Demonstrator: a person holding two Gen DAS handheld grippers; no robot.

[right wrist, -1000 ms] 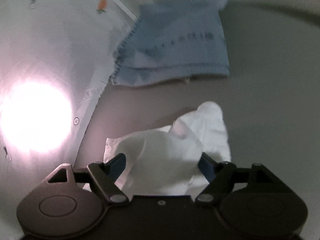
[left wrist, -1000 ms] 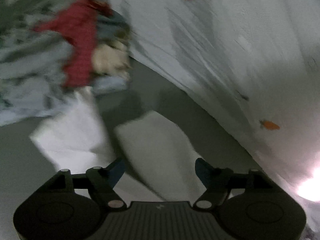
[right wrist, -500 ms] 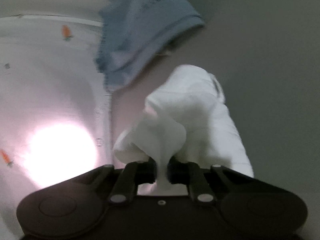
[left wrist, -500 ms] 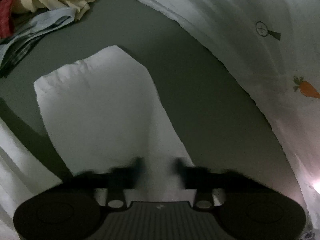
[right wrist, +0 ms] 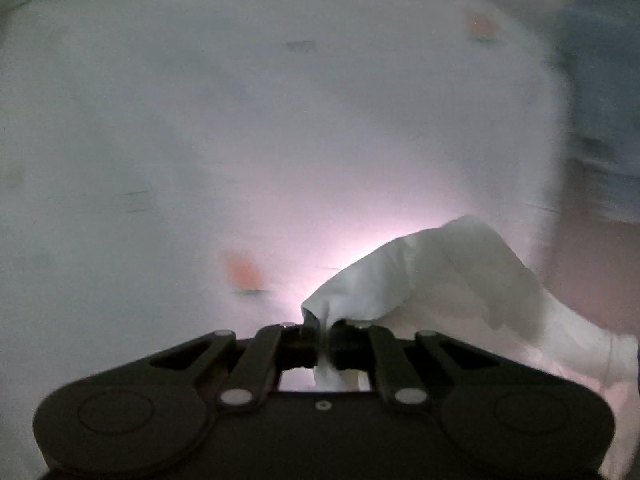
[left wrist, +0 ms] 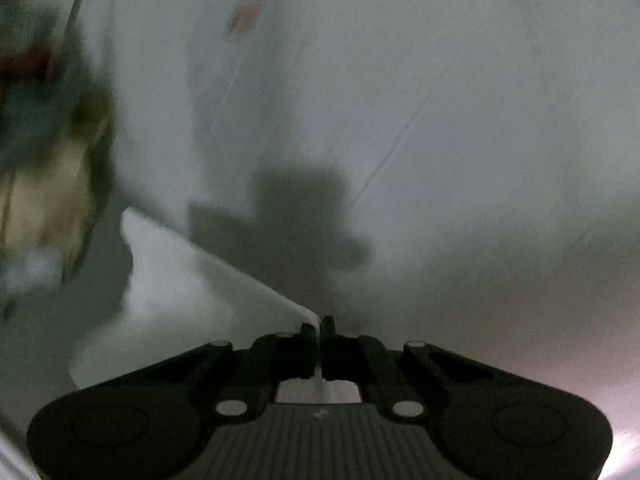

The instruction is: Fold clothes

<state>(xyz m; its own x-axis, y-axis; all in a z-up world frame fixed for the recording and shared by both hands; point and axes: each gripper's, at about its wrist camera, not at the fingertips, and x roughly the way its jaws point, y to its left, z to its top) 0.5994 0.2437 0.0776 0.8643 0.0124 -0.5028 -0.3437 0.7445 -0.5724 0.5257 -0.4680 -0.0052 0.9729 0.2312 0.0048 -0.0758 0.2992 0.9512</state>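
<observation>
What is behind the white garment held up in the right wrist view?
Behind the white garment, pinched in the right gripper, hangs a pale sheet with orange motifs and a bright glow. Blurred blue cloth shows at right. What the garment itself covers cannot be seen.

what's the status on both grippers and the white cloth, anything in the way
Left gripper shut on white cloth garment. Right gripper shut on it too, fabric bunched. Views blurred. Nothing seen in the way; carrot-print white sheet behind.
</observation>
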